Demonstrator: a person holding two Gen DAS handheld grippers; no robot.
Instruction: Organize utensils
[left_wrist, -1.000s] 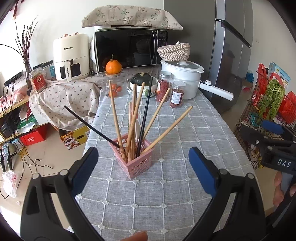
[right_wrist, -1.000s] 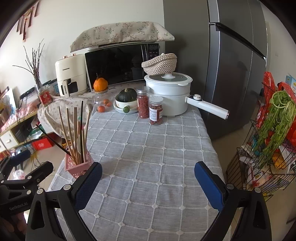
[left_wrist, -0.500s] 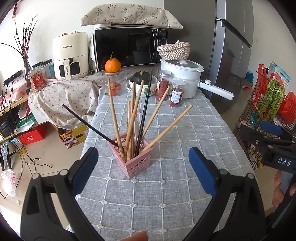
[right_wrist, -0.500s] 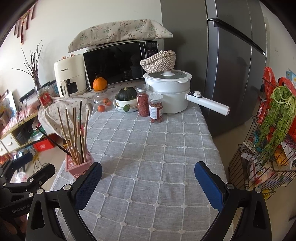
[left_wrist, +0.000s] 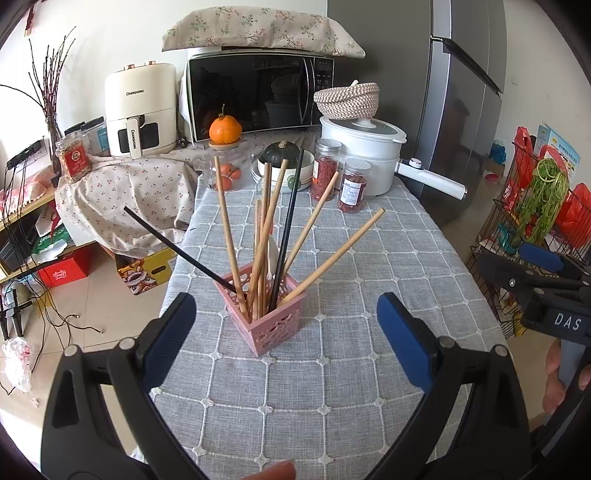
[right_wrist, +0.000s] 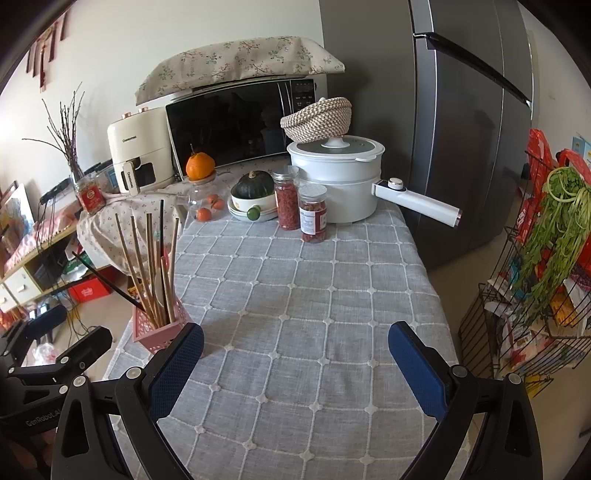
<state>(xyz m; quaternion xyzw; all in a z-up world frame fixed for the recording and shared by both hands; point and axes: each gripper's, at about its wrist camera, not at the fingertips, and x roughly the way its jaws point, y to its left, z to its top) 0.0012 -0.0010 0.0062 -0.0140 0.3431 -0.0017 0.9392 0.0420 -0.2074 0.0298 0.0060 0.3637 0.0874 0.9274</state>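
A pink lattice holder (left_wrist: 271, 325) stands on the grey checked tablecloth (left_wrist: 332, 387). It holds several wooden chopsticks (left_wrist: 264, 236), two black chopsticks (left_wrist: 286, 236) and a white spoon. My left gripper (left_wrist: 286, 339) is open and empty, just in front of the holder and apart from it. The holder also shows at the left of the right wrist view (right_wrist: 160, 328). My right gripper (right_wrist: 295, 365) is open and empty above the bare cloth, to the right of the holder.
At the table's far end stand a white pot (left_wrist: 360, 162), two red-filled jars (left_wrist: 352, 186), a bowl with a squash (left_wrist: 279, 157) and a glass jar topped by an orange (left_wrist: 225, 129). A microwave (left_wrist: 258, 96) and air fryer (left_wrist: 140, 110) stand behind. A wire rack (right_wrist: 535, 295) stands right.
Both grippers have drawn back and risen slightly; the holder sits a little farther from the left gripper. Both stay open and empty. Nothing on the table has moved.
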